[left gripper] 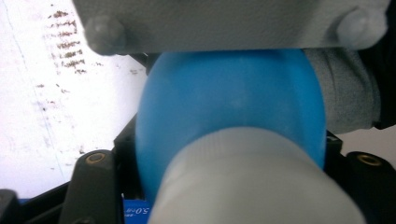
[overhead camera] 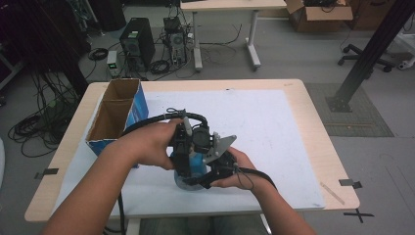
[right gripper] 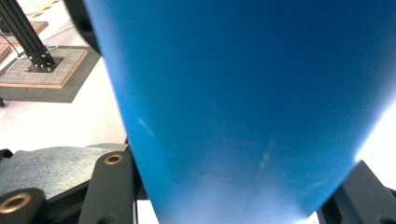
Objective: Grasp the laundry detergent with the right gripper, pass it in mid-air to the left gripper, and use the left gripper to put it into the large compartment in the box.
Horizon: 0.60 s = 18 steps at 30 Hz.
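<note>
Blue plastic: the bottle (overhead camera: pixel 195 169) stands near the cardboard box (overhead camera: pixel 117 115).
Right gripper (right gripper: pixel 233 205): clamped on bottle body.
Left gripper (left gripper: pixel 224 186): squeezing the white cap (left gripper: pixel 252 182).
Risk: smooth body may slip while cap is twisted.

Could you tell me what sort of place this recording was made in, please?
Most likely a lab or workshop: computer towers with loose cables sit on the floor, a cardboard box stands by a second desk, and tape marks show beside the table.
</note>
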Tool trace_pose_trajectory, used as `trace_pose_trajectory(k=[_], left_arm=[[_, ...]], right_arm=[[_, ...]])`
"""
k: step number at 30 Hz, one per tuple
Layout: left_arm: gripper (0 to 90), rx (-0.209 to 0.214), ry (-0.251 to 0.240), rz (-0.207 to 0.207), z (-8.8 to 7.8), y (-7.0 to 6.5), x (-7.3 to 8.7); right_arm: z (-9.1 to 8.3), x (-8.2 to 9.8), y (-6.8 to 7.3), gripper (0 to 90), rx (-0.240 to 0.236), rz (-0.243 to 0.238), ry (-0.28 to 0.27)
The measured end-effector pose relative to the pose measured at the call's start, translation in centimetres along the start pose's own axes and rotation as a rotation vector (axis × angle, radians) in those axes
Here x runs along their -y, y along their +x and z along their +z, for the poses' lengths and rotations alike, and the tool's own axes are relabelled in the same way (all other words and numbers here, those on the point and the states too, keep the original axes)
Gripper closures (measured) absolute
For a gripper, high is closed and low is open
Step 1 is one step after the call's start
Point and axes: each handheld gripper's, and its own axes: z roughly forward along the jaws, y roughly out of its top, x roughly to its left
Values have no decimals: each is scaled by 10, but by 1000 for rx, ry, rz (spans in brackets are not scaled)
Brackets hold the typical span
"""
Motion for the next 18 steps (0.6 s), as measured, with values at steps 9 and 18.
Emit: trace_pose_trajectory(k=[9, 18], left_arm=[[388, -33, 31, 13, 0, -2, -3], [394, -45, 24, 15, -1, -2, -3]], right_arm=[[0, 0, 1, 443, 15, -13, 6], [0, 0, 1, 427, 43, -22, -11]])
